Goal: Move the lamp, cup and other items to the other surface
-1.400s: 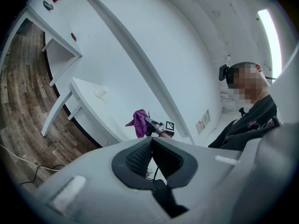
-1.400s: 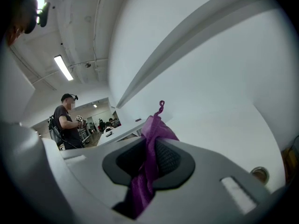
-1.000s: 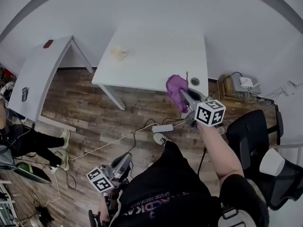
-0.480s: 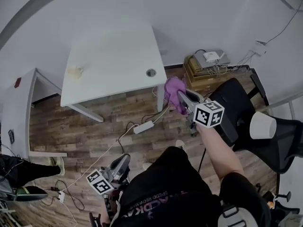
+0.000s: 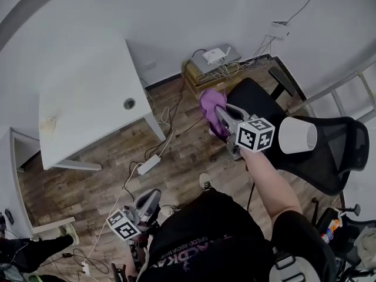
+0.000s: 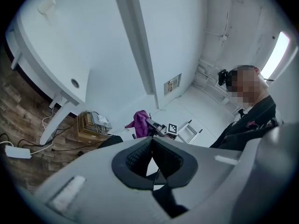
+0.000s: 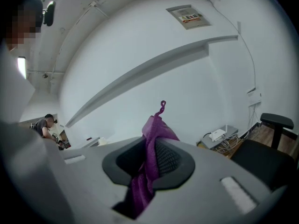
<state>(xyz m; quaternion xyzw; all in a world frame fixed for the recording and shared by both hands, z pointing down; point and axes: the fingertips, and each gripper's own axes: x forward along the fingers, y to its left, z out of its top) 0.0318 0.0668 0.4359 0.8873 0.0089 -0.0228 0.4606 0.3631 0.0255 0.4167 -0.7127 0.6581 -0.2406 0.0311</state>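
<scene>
Purple cloth (image 5: 210, 103) clamped in R gripper (image 5: 219, 116) near black chair (image 5: 254, 98); L gripper (image 5: 154, 196) closed, empty.

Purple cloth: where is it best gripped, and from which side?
Across a gathered fold, as now: the right gripper is shut on the purple cloth mid-bunch, with cloth spilling out both ends of the jaws. Being limp with no firm edge, it probably holds better pinched through several layers from the fold's side than by its looped tip.
</scene>
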